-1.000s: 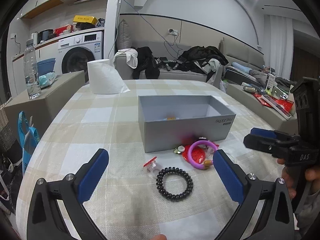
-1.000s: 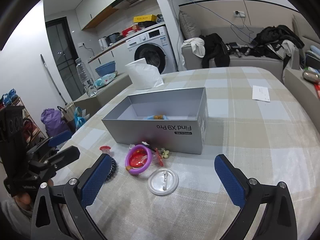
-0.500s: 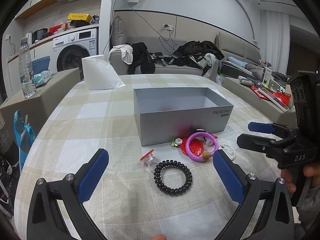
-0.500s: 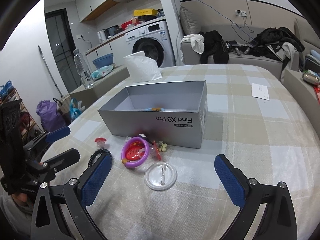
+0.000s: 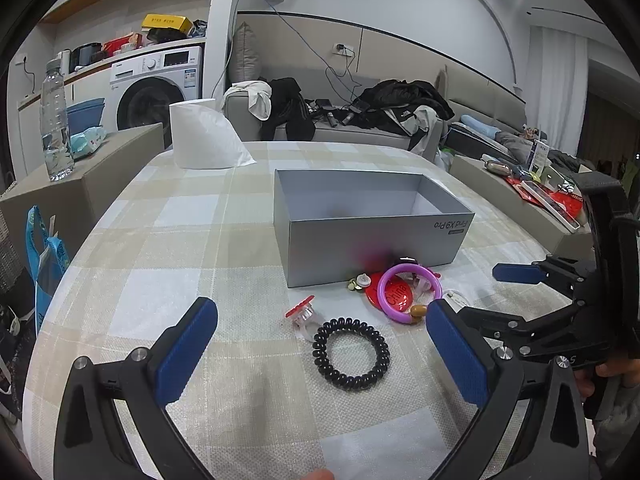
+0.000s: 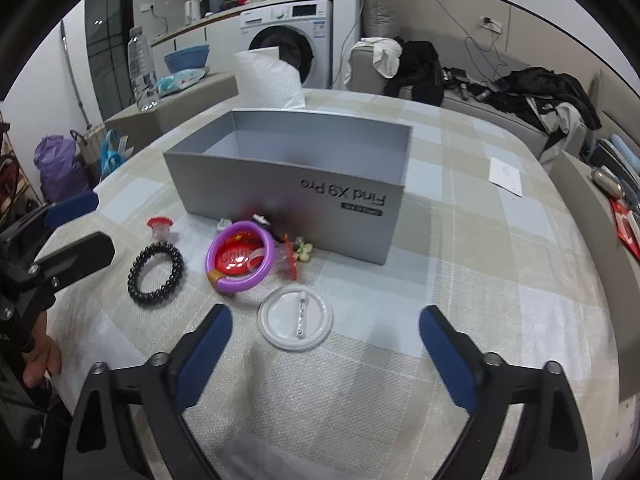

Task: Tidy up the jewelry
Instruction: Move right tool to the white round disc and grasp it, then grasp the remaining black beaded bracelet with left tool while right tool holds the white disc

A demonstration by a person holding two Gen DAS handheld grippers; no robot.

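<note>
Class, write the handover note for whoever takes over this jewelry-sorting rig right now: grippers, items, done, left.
Left gripper: open, empty, over the black bead bracelet.
Right gripper: open, empty, jaws just narrowed, over the white round pin badge.
Purple bangle, red badge, red-topped stopper and small trinkets lie on the tablecloth in front of the grey box.
Done: no loose piece seen in the box from here.
Left: all of them.

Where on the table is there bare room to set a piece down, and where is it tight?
Free: the checked cloth right of the grey box, up to the white paper slip, and the stretch between the box and the tissue roll. Crowded: the strip in front of the box, with the black bead bracelet, purple bangle and white round badge.
</note>
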